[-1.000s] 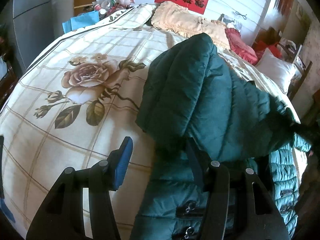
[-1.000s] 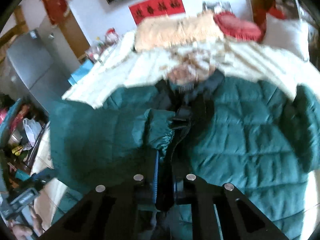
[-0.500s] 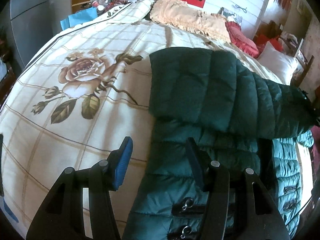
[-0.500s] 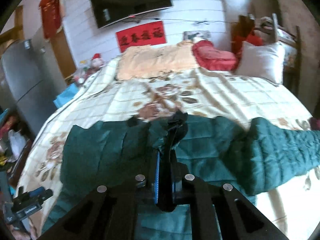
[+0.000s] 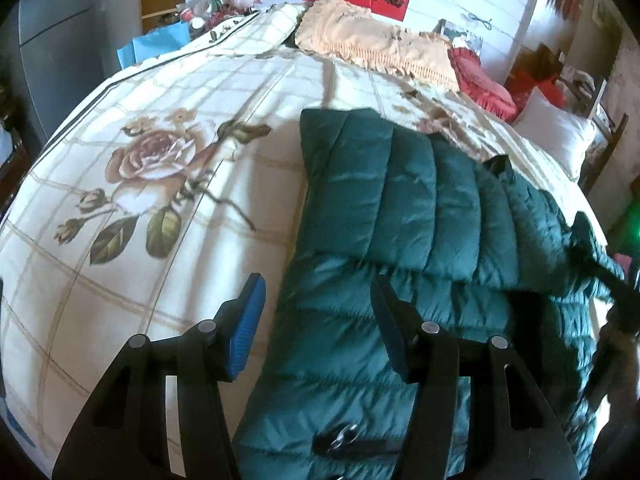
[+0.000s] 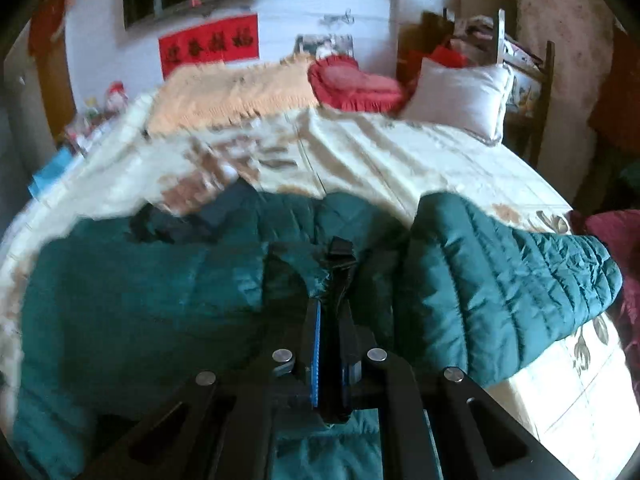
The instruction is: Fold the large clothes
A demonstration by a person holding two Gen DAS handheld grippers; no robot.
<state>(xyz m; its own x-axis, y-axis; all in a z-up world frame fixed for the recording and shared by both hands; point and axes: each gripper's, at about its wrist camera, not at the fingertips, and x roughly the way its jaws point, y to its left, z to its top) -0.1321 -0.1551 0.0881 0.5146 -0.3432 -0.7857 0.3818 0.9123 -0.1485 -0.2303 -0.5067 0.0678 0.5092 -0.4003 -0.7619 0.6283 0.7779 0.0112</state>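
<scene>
Your right gripper (image 6: 332,300) was clamped on the green jacket's (image 5: 400,208) dark cuff (image 6: 340,256), sleeve across the body. Your left gripper (image 5: 316,308) hovered, jaws apart, empty, over the hem on the floral bedspread (image 5: 160,160).

Quilted jacket (image 5: 404,200) looks slightly shiny, probably nylon; rose-printed bedspread (image 5: 168,184) is matt cloth.

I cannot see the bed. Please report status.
Left gripper open over jacket. Right gripper shut on cuff, sleeve folded across. Nothing in the way.
</scene>
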